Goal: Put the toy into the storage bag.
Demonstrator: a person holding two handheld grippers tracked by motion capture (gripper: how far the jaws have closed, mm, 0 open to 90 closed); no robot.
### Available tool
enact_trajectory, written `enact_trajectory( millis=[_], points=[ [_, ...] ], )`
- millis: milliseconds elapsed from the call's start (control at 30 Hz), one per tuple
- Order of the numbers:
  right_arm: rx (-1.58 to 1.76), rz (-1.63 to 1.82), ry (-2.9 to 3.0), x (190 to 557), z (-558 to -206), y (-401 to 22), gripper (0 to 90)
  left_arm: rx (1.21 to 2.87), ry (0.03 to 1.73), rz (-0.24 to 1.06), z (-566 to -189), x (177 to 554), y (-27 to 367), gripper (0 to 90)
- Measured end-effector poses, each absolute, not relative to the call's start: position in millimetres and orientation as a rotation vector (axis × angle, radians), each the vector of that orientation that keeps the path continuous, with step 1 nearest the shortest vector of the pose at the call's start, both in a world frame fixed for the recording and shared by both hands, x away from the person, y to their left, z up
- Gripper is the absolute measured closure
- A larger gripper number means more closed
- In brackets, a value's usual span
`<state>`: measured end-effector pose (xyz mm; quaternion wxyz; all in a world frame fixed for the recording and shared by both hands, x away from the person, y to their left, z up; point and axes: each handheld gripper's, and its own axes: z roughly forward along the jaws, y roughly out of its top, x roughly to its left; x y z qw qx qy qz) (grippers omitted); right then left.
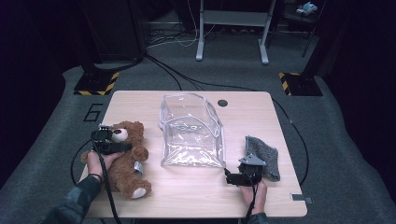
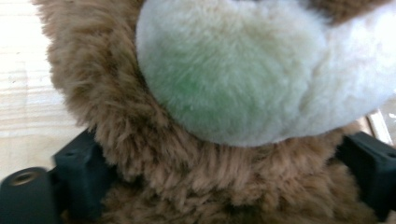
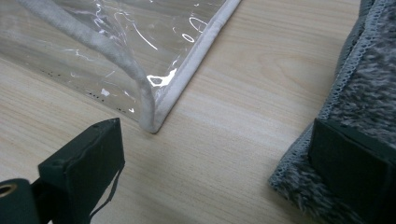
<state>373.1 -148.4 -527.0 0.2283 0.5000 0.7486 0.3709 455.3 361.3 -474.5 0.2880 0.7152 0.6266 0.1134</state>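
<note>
A brown teddy bear (image 1: pixel 128 168) lies on its back at the left of the wooden table (image 1: pixel 187 196). My left gripper (image 1: pixel 119 142) is over its head. In the left gripper view the brown fur (image 2: pixel 116 93) and white muzzle (image 2: pixel 233 70) sit between the wide-apart jaws of that gripper (image 2: pixel 224 186); I cannot tell if they squeeze. A clear plastic bag (image 1: pixel 191 135) lies mid-table. My right gripper (image 1: pixel 243 172) is open just in front of the bag's near right corner (image 3: pixel 154 123). Its right jaw is over the edge of a grey fuzzy cloth (image 3: pixel 369 84), which lies at the table's right (image 1: pixel 264 154).
A round cable hole (image 1: pixel 222 102) is in the table's far edge, and a small tag (image 1: pixel 299 198) lies near the front right corner. Beyond the table are floor cables, a desk frame (image 1: pixel 233 28) and two hazard-striped bases (image 1: pixel 95 84).
</note>
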Motion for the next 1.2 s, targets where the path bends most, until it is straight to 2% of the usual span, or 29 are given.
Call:
enact_trajectory(
  millis=[233,467,700,1100,1200],
  points=[
    [1.385,1.013,2.053,373.2,-527.2,-148.8,6.3,1.931,1.601,0.304,-476.1,453.0,363.0,32.0],
    [1.370,1.009,2.058,373.7,-527.3,-150.1,7.4,1.926,1.554,0.318,-472.2,448.3,365.8,44.9],
    [1.396,1.013,2.046,373.1,-527.2,-149.4,8.0,1.920,1.482,0.312,-460.6,443.7,370.9,49.0],
    [1.395,1.010,2.058,373.3,-527.2,-149.6,8.2,1.808,1.309,0.484,-416.5,430.5,368.7,50.1],
    [1.389,1.009,2.062,373.9,-527.5,-149.7,8.1,1.791,1.305,0.493,-412.6,430.8,368.3,50.1]
  ],
)
